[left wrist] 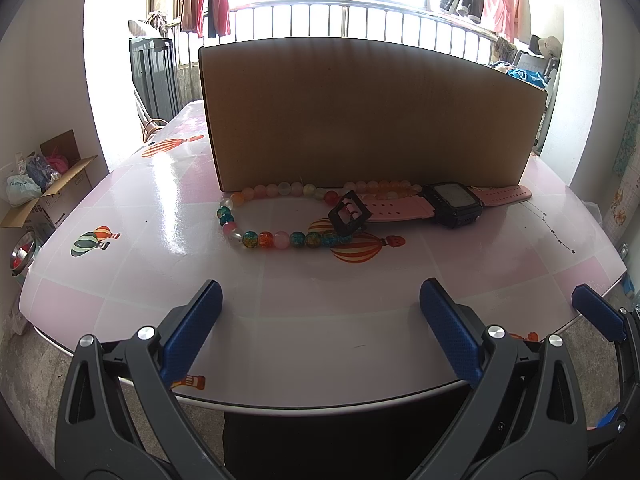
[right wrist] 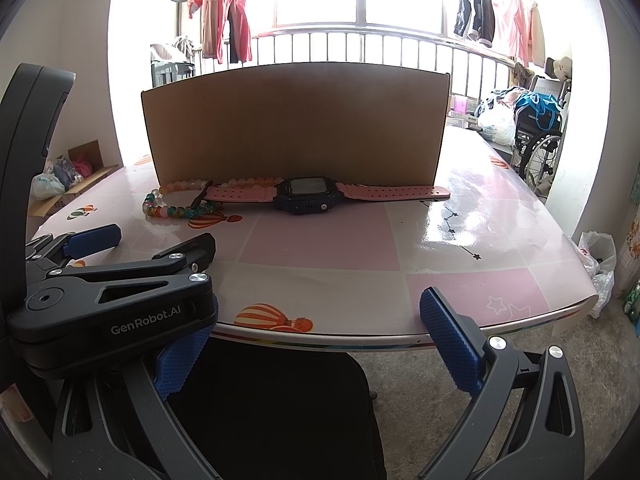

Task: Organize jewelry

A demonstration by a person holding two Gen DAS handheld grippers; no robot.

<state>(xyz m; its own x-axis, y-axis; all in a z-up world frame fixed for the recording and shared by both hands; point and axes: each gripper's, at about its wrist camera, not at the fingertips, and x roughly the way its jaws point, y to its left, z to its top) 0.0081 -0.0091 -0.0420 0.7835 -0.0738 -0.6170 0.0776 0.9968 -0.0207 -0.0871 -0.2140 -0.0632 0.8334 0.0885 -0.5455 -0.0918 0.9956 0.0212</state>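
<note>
A bead necklace (left wrist: 280, 216) of pale, orange and teal beads lies looped on the pink desk (left wrist: 120, 216), touching a pink-strapped watch (left wrist: 452, 202) whose black buckle rests on the beads. Both sit just before an upright cardboard box (left wrist: 360, 116). Bare desk spreads toward the near edge. The left claw (left wrist: 320, 308) and right claw (right wrist: 320, 320) hover spread wide, holding nothing.

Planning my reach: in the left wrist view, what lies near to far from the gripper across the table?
left gripper → bead necklace → cardboard box → balcony railing
</note>
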